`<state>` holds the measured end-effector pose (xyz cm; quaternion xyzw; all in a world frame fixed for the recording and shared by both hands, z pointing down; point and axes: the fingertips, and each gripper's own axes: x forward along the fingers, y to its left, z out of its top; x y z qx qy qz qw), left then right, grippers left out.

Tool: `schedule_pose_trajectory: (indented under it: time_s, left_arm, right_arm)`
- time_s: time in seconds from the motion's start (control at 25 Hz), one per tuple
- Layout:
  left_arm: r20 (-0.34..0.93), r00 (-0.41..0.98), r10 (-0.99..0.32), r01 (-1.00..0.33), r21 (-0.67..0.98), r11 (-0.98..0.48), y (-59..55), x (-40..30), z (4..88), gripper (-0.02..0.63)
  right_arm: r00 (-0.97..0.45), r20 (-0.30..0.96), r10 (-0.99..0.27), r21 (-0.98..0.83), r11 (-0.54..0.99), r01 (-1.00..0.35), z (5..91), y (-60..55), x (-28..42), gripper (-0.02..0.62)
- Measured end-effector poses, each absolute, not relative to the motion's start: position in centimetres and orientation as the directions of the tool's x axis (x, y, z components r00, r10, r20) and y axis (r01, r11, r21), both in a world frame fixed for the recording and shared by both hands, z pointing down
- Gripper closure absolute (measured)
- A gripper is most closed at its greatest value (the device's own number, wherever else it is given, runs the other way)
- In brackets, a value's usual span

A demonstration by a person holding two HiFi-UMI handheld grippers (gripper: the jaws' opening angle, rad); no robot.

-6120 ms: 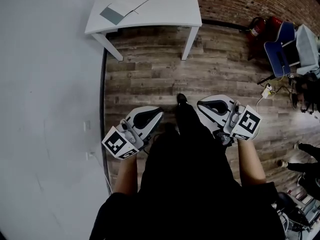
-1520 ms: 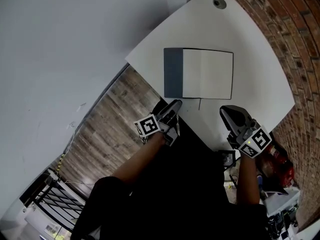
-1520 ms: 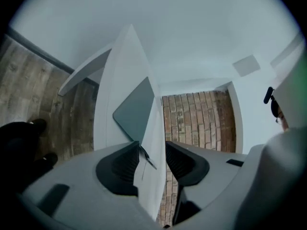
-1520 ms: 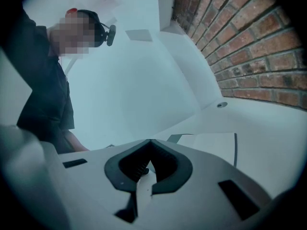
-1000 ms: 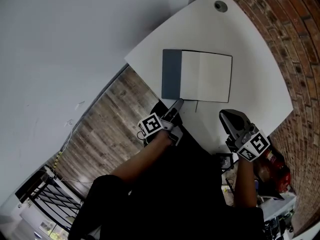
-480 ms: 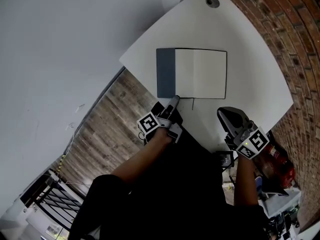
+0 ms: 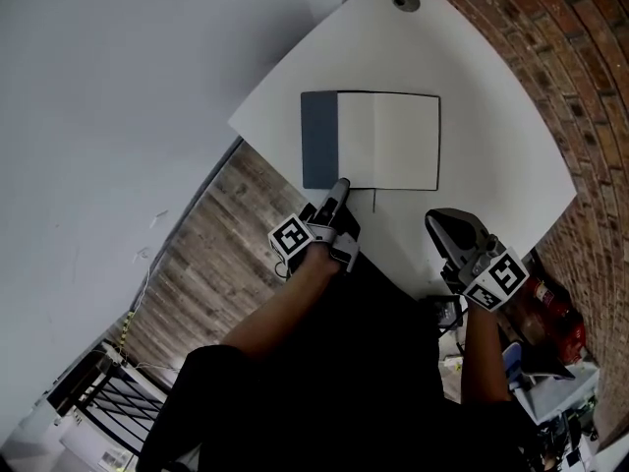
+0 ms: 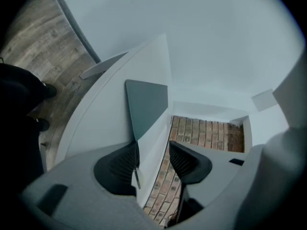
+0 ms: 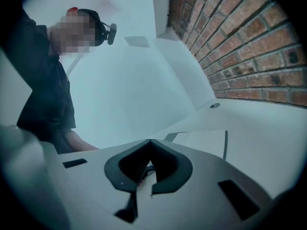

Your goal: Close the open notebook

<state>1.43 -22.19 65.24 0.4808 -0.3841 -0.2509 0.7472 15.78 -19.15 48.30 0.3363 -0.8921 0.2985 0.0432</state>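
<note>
Open notebook [image 7: 388, 141] lies flat on the white desk [image 7: 491, 146], looks light with floppy pages and a stiffer grey cover [image 7: 318, 139], so I'd pinch its near edge, where the left hand-held gripper [image 7: 339, 187] has just opened its jaws wide around it without pressing; right hand-held gripper [image 7: 442, 219] is closed on nothing, no containers around.
</note>
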Motion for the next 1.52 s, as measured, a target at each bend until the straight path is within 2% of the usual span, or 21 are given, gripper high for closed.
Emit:
schedule_pose_trajectory:
  time_s: [0.08,0.24,0.28,0.56,0.84,1.12,1.32,1.52]
  left_arm:
    - [0.316,0.58,-0.751,0.008,0.919,0.393,-22.4,1.4,65.2,0.401]
    - [0.301,0.589,-0.75,-0.026,0.935,0.355,-22.4,1.2,65.6,0.551]
    - [0.303,0.59,-0.748,-0.037,0.936,0.35,-22.4,1.2,65.8,0.562]
    - [0.297,0.632,-0.716,-0.15,0.953,0.263,-22.7,1.2,65.3,0.581]
    - [0.293,0.684,-0.669,-0.382,0.924,0.014,-24.0,1.2,62.4,0.584]
    - [0.351,0.746,-0.566,-0.589,0.745,-0.314,-25.7,1.5,60.3,0.584]
    - [0.387,0.78,-0.491,-0.614,0.623,-0.485,-25.6,3.2,59.2,0.584]
    - [0.467,0.781,-0.414,-0.609,0.426,-0.669,-25.2,5.1,58.4,0.584]
  right_arm:
    - [-0.77,0.281,-0.573,-0.506,0.593,-0.626,48.5,-19.0,15.8,0.591]
    - [-0.773,0.282,-0.568,-0.508,0.595,-0.623,48.7,-18.6,15.6,0.591]
    - [-0.774,0.28,-0.567,-0.508,0.597,-0.621,48.7,-18.6,15.5,0.591]
    - [-0.782,0.275,-0.56,-0.502,0.61,-0.613,48.6,-18.0,15.0,0.591]
    - [-0.779,0.256,-0.573,-0.493,0.615,-0.615,48.2,-17.6,15.2,0.591]
    - [-0.772,0.248,-0.586,-0.484,0.615,-0.622,47.8,-16.3,16.1,0.591]
    - [-0.764,0.249,-0.595,-0.484,0.607,-0.63,47.9,-15.1,17.0,0.591]
    - [-0.754,0.245,-0.609,-0.484,0.597,-0.64,48.0,-14.2,18.0,0.591]
